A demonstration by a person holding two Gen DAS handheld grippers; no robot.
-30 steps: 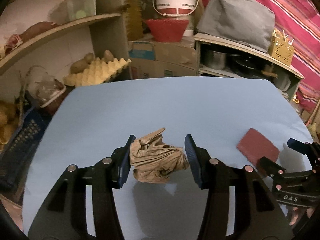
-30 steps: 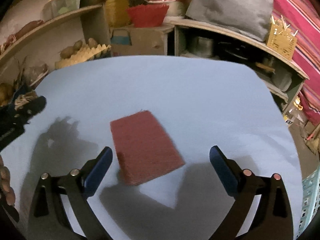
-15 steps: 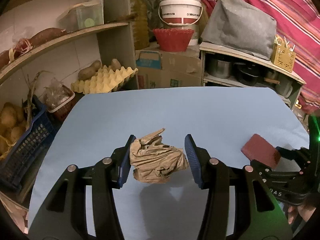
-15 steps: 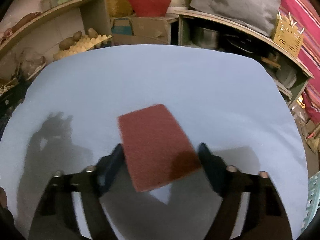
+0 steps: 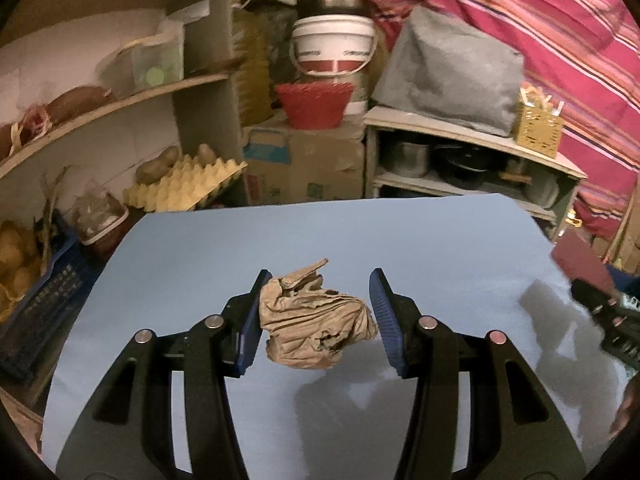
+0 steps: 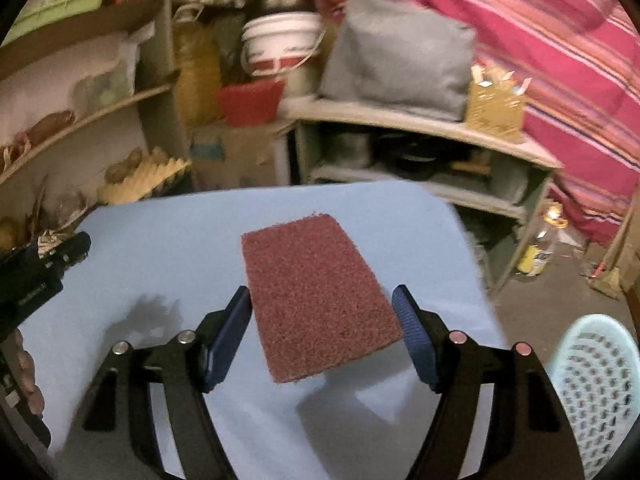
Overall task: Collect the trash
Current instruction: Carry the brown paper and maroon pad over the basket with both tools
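above the blue table [image 5: 240, 248], the left gripper [image 5: 318, 316] clamps a crumpled brown paper wad [image 5: 314, 322] between its blue pads, lifted clear with its shadow below. over the table's right side, the right gripper [image 6: 322, 334] grips a flat reddish scouring pad [image 6: 316, 296] by its edges, near a pale blue basket [image 6: 596, 392].

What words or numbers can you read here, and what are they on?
None can be read for sure.
White bucket: a printed band, too blurred.
Cardboard box: coloured patches, no legible words.
Left gripper's side in the right view: pale lettering, blurred.
Bottle on the floor: yellow label, too small.
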